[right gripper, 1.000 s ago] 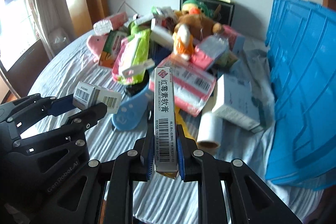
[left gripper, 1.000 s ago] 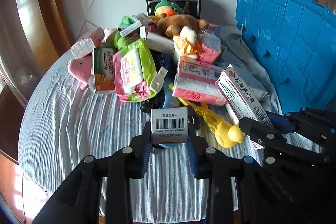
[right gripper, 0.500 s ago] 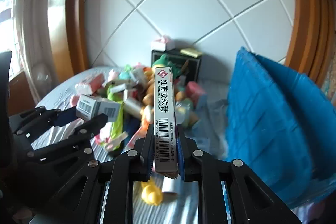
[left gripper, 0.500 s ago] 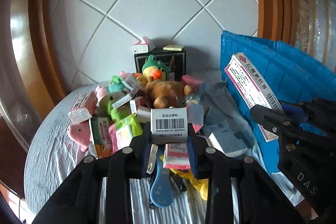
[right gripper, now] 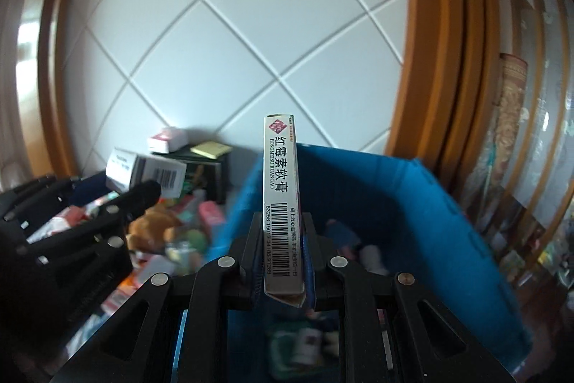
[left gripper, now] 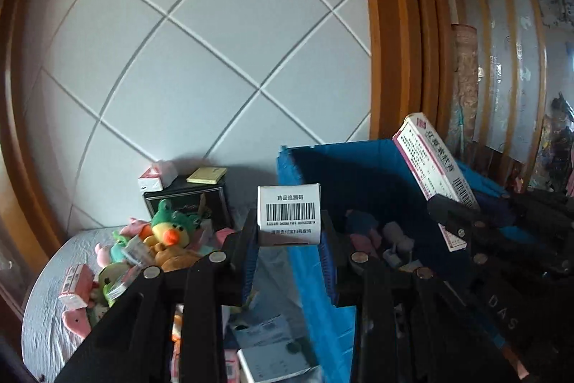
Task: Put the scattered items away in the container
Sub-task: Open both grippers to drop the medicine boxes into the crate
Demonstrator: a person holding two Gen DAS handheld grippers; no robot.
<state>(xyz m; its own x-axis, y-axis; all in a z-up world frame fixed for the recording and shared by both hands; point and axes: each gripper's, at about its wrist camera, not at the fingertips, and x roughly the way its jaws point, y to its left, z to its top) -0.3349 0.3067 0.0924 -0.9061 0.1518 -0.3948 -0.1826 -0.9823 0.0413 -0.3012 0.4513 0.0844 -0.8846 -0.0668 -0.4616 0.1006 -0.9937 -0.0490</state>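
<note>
The left tool [left gripper: 288, 239] clamps a small white barcoded carton [left gripper: 288, 215]. The right tool [right gripper: 280, 255] clamps a long narrow white ointment box [right gripper: 281, 200] above the blue plastic crate [right gripper: 430, 203].

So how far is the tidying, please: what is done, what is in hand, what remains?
Done: a few items already lie inside the blue container. In hand: the left tool grips a small barcode box, the right tool a long ointment box, both near the container. Left: the plush toys and packets on the table.
</note>
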